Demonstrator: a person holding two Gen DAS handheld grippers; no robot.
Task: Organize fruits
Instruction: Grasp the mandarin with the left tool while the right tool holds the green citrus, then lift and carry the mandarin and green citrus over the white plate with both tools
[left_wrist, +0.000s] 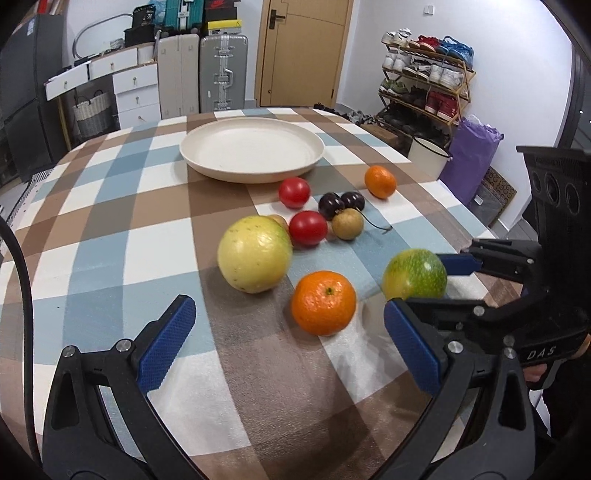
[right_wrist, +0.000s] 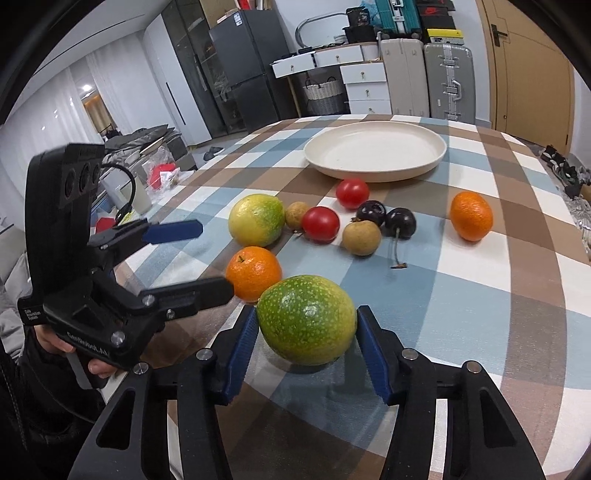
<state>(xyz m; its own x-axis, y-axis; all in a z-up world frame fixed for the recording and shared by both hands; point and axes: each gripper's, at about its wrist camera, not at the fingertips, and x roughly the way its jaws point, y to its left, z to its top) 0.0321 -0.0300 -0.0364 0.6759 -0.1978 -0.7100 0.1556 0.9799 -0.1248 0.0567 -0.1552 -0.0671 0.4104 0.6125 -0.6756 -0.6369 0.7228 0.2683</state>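
Behind the yellow fruit (left_wrist: 254, 254) in the left wrist view, a small brown fruit (left_wrist: 279, 220) shows only as a sliver. Right of the yellow fruit, the green fruit (left_wrist: 414, 275) has its lower edge covered by the right gripper (left_wrist: 423, 284), whose body runs off the picture's right edge. The yellow fruit's outline is slightly blurred.

Matt checked tablecloth (left_wrist: 110, 229), matt cream plate (left_wrist: 251, 151), glossy tomatoes (left_wrist: 308, 228), textured blue jaws.

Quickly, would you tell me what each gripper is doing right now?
Left gripper: open, holding nothing.
Right gripper: closed on the green fruit.
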